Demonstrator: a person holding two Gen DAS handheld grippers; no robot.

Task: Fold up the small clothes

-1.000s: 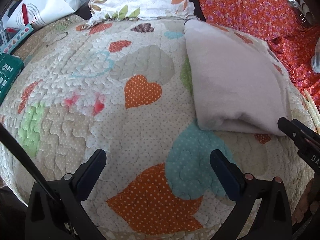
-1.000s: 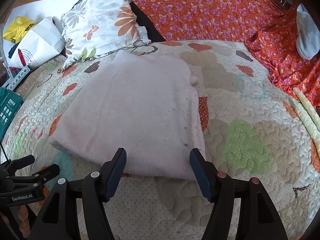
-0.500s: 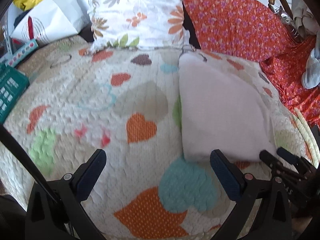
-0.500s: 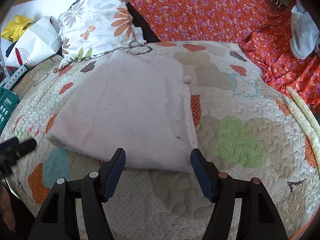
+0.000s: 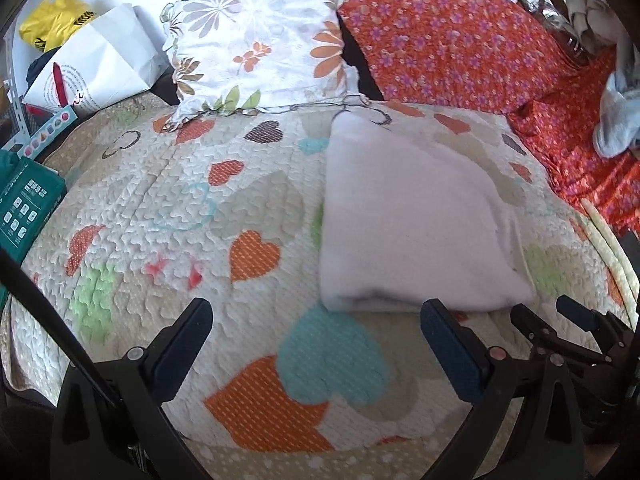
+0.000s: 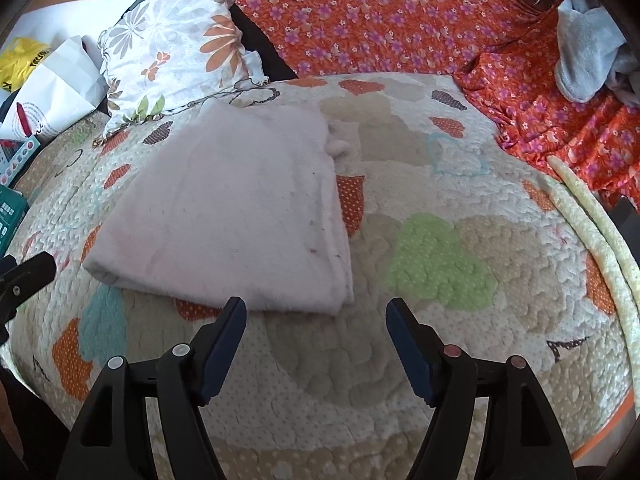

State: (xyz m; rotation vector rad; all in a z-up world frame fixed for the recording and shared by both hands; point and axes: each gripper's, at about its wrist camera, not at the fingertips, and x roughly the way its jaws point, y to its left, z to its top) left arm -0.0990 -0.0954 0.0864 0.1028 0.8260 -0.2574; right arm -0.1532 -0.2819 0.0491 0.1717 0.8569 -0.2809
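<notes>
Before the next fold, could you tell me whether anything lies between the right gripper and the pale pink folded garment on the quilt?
Nothing visible does. The right gripper is open and empty, its jaws having just widened, and only bare quilt separates it from the near edge of the folded garment.

At the far left edge of the right wrist view, the left claw (image 6: 24, 280) is cut off, so its opening cannot be read there. The green box (image 5: 24, 208) at the left edge of the left wrist view carries print too small to read. At upper right, a grey garment (image 6: 584, 60), perhaps a sock, runs out of frame.
</notes>
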